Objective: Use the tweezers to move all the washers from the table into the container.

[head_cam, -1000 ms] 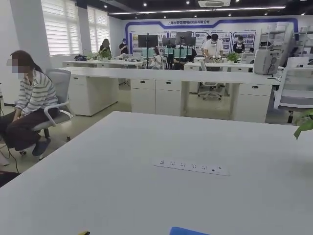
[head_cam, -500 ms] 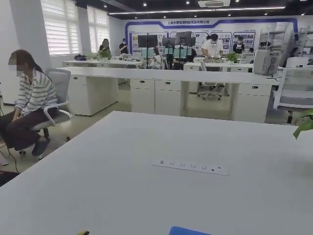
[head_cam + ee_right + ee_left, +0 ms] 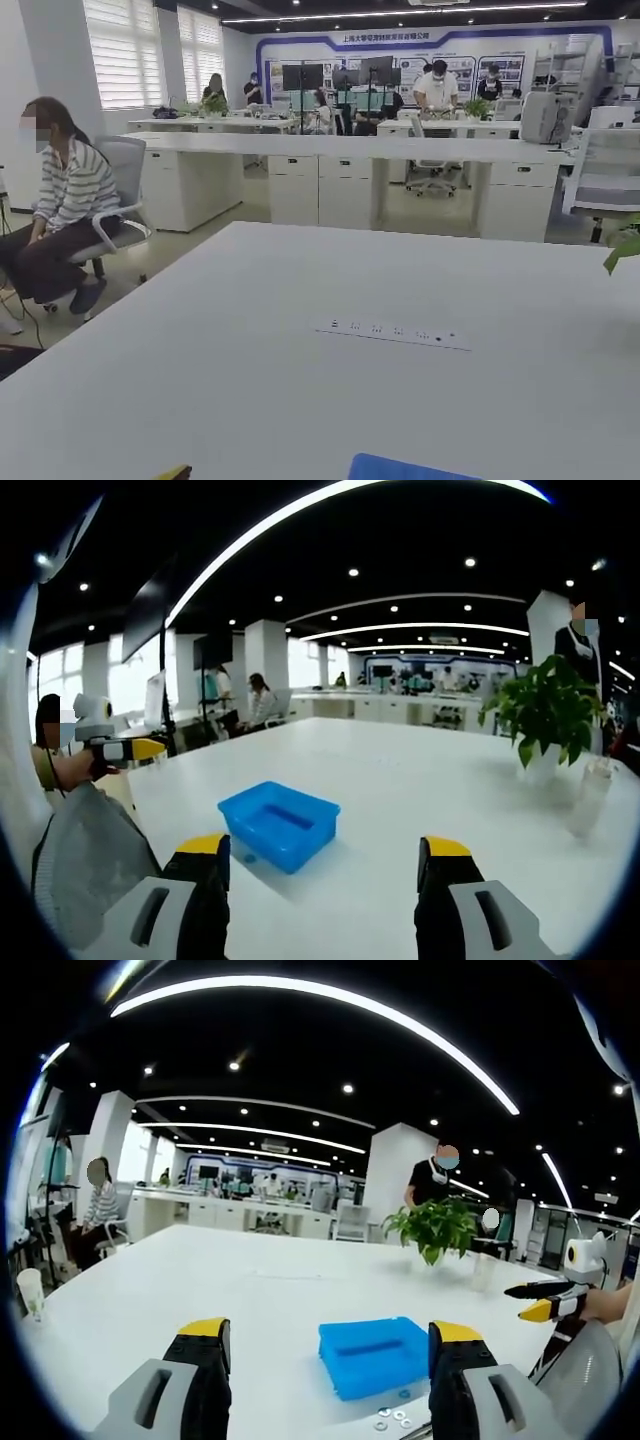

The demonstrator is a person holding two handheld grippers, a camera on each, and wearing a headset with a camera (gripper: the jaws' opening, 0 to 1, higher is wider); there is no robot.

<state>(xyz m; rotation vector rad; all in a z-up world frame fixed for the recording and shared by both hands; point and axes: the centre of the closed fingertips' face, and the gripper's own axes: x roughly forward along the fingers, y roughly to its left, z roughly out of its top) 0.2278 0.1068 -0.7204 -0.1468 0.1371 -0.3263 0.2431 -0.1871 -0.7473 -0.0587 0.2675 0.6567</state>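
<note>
The blue container (image 3: pixel 375 1355) sits on the white table (image 3: pixel 200 1280), and several small washers (image 3: pixel 392 1418) lie just in front of it. My left gripper (image 3: pixel 330 1330) is held above the near table edge, open, with nothing between its yellow-tipped jaws. My right gripper (image 3: pixel 322 846) is also open and empty, facing the container (image 3: pixel 280 823) from its other side. Each gripper appears in the other's view: the right one (image 3: pixel 545 1300), the left one (image 3: pixel 120 750). In the head view, the container's rim (image 3: pixel 410 468) and a gripper's yellow tip (image 3: pixel 175 472) peek in at the bottom.
A potted plant (image 3: pixel 435 1228) stands on the table beyond the container, with a clear bottle (image 3: pixel 590 795) near it. A paper cup (image 3: pixel 32 1293) stands at the table's left edge. A power strip (image 3: pixel 392 333) is set in the table's middle. A person sits in a chair (image 3: pixel 60 210) at the left.
The head camera has tilted slightly down, so more of the blue container's rim and the yellow tip show. Nothing on the table has moved.
</note>
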